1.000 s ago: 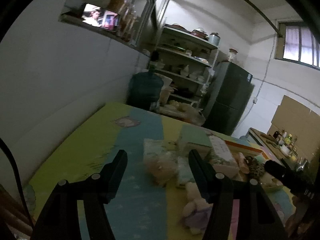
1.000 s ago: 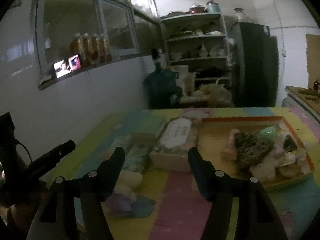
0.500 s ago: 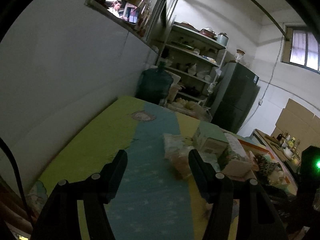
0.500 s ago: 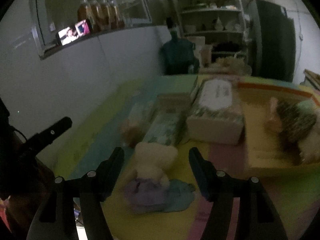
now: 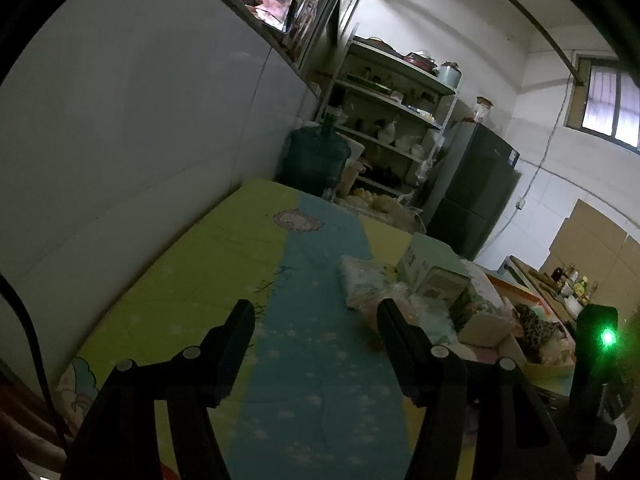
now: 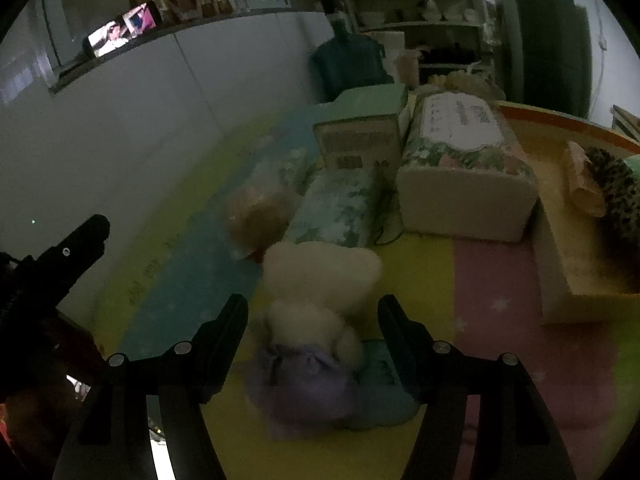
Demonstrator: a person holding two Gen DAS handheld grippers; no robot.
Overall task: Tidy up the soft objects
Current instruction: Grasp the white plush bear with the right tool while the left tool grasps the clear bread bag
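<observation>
Lowered right gripper point(image 6: 313, 312) now brackets plush toy point(image 6: 320, 292), unseen from left.

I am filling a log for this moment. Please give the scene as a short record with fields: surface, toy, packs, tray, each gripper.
surface: striped play mat
toy: white plush in purple dress, lying on mat
packs: tissue packs behind plush
tray: box tray, right, holds soft items
right gripper: open, plush between fingers, not gripped
left gripper: open, empty, over mat
</observation>
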